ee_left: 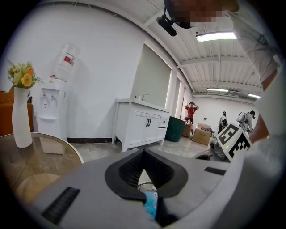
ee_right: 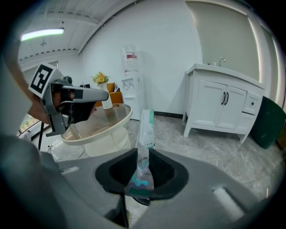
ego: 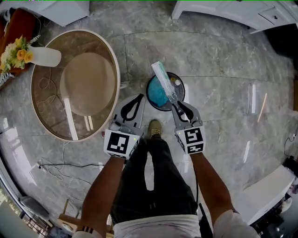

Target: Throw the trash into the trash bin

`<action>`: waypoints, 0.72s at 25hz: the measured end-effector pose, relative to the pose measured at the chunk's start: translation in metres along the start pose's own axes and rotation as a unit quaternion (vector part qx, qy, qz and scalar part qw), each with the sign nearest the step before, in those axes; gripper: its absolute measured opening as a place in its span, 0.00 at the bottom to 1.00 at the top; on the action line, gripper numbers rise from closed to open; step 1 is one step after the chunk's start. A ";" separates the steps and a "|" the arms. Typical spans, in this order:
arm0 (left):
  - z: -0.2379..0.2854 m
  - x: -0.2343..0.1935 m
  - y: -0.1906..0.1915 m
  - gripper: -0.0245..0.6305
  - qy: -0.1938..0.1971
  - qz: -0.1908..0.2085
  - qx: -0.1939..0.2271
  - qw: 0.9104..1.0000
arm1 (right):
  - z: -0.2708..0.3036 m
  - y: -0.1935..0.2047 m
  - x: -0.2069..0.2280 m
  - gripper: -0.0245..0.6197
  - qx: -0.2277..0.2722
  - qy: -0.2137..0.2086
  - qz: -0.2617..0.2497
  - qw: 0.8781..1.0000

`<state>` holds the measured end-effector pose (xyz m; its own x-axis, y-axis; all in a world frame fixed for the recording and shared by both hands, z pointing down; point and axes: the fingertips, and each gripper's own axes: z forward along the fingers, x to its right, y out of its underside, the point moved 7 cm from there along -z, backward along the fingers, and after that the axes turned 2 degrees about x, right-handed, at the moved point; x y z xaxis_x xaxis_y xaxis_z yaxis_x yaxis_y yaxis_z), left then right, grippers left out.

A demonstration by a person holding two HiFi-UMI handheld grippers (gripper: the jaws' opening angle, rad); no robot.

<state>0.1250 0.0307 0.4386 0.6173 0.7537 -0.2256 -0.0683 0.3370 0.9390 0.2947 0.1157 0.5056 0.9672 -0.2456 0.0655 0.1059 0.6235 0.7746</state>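
A round black trash bin [ego: 150, 88] with a blue liner stands on the marble floor in front of my feet. My right gripper [ego: 176, 106] is shut on a long clear plastic wrapper [ego: 164, 81] with teal print. The wrapper slants up and away over the bin's mouth. In the right gripper view the wrapper [ee_right: 145, 129] stands up out of the closed jaws of my right gripper [ee_right: 143, 156]. My left gripper [ego: 139, 96] hangs just left of the bin, shut and empty. Through the left gripper's [ee_left: 143, 153] jaw gap the blue liner [ee_left: 152, 203] shows.
A round glass table [ego: 74, 83] with a white vase of flowers [ego: 44, 56] stands to the left. White cabinets [ego: 233, 14] line the far wall. Loose cables [ego: 51, 165] lie on the floor at the left. My shoe [ego: 154, 128] is near the bin.
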 end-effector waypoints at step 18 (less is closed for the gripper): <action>0.012 -0.002 0.008 0.04 -0.010 -0.004 -0.010 1.000 | 0.018 0.006 0.018 0.14 -0.021 -0.013 -0.009 1.000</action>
<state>0.1326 0.0258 0.4498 0.6342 0.7390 -0.2276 -0.0786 0.3544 0.9318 0.3084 0.1013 0.5227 0.9586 -0.2761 0.0694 0.1328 0.6492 0.7489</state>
